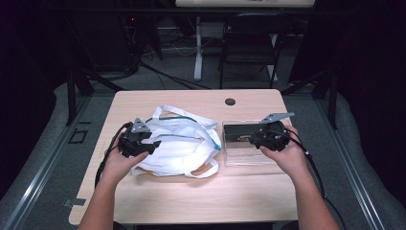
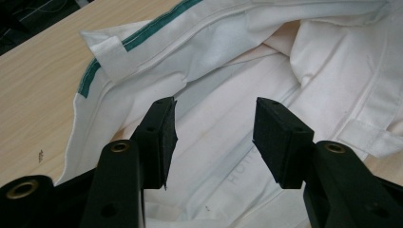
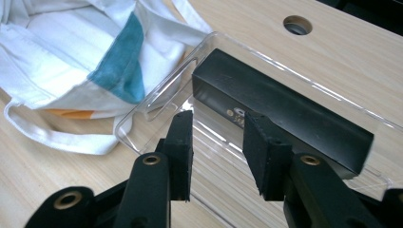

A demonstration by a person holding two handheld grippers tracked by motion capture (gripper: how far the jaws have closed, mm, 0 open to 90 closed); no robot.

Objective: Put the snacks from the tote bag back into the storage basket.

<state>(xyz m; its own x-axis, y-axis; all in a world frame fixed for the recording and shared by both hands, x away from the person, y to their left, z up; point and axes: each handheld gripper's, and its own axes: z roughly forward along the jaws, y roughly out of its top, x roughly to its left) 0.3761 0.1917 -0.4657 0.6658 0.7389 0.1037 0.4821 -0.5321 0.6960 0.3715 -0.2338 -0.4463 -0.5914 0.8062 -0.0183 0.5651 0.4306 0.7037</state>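
Note:
A white cloth bag [image 1: 177, 148] with green trim lies crumpled on the left half of the wooden table [image 1: 191, 196]. My left gripper [image 1: 155, 143] sits at the bag's left side. In the left gripper view it [image 2: 214, 128] is open, its jaws hanging over the bag's mouth [image 2: 228, 57] with only cloth behind the gap. To the right, a clear plastic tray [image 1: 244, 160] holds a long black box [image 1: 238, 133]. My right gripper [image 1: 251, 140] hovers over the tray. It [image 3: 218, 137] is open, and the black box [image 3: 285, 109] lies just beyond its tips, inside the tray [image 3: 157, 109].
A round cable hole [image 1: 230, 101] is in the table near its far edge. Behind the table stand a dark chair [image 1: 251, 43] and a white desk leg [image 1: 197, 48]. Bare wood runs along the near edge. The bag [image 3: 71, 47] touches the tray's left side.

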